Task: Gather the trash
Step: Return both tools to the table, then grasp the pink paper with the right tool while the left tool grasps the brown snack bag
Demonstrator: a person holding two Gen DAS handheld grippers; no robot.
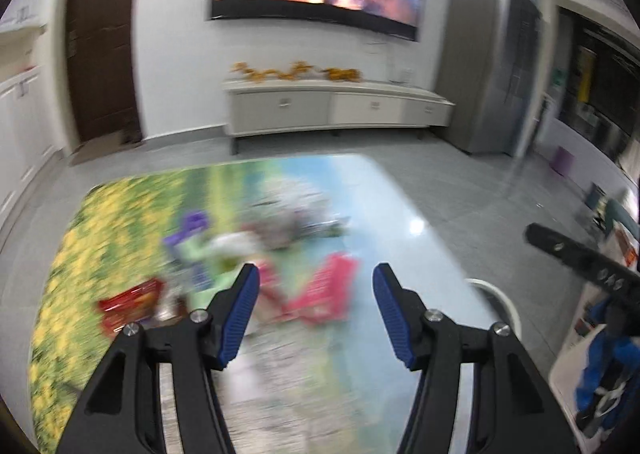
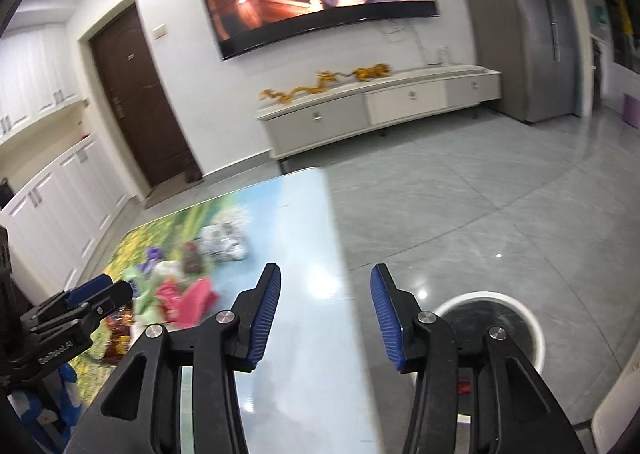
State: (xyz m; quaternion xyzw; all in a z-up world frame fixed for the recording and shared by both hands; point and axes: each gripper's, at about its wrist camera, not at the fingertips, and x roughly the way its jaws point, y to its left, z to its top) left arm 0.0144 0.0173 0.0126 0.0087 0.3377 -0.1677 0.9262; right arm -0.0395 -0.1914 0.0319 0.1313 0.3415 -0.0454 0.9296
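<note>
Both the left gripper (image 1: 316,280) and right gripper (image 2: 325,282) hang spread and empty. Trash (image 1: 320,290) (pink, red, purple wrappers, blurred) litters the table (image 2: 296,214); the bin (image 2: 532,330) waits beside it, so most collecting remains, I'd say.

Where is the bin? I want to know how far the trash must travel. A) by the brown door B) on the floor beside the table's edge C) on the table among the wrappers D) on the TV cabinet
B: the right wrist view shows the round white bin standing on the grey floor, just past the table edge.
</note>
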